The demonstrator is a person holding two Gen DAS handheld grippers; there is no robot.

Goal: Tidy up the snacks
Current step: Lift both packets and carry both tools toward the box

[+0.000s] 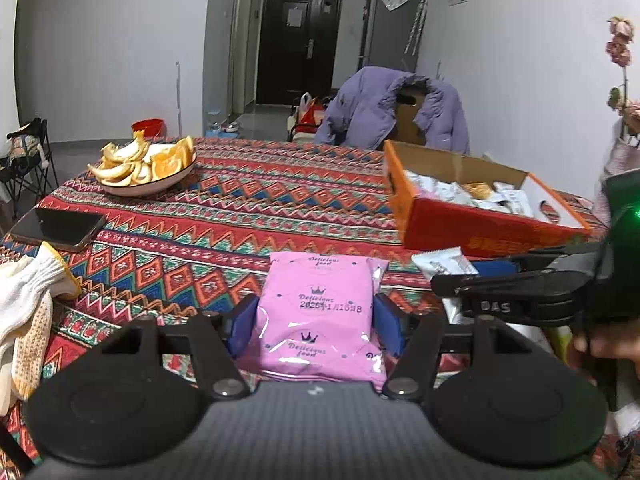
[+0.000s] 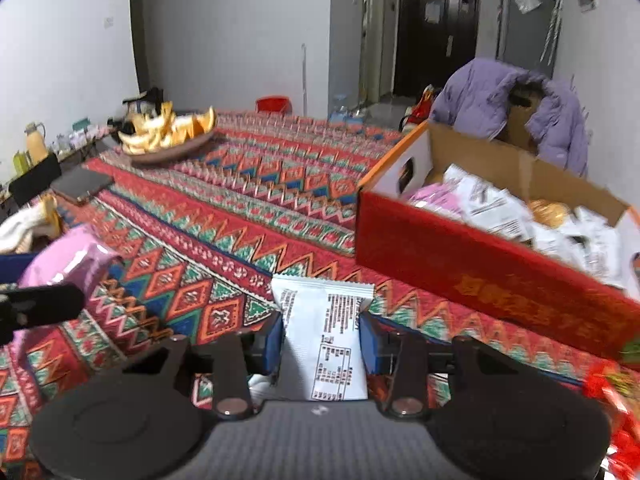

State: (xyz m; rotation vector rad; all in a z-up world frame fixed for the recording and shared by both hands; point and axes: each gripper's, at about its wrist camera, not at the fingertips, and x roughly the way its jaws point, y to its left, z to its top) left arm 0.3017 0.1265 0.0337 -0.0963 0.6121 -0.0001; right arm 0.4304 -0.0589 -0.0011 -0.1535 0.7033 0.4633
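My left gripper (image 1: 316, 318) is shut on a pink snack packet (image 1: 318, 312) printed "Delicious food", held above the patterned tablecloth. The packet also shows in the right wrist view (image 2: 68, 260) at the left edge. My right gripper (image 2: 322, 340) is shut on a white snack packet (image 2: 324, 336) with black print; it also shows in the left wrist view (image 1: 444, 266). An open red and orange cardboard box (image 2: 480, 272) with several white and pink packets inside stands just ahead and right of my right gripper. The box also shows in the left wrist view (image 1: 480, 228).
A plate of orange slices and peels (image 1: 146, 164) stands at the far left of the table. A black phone (image 1: 60, 228) and white work gloves (image 1: 28, 304) lie at the left. A purple jacket (image 1: 396, 106) hangs over a chair behind the box.
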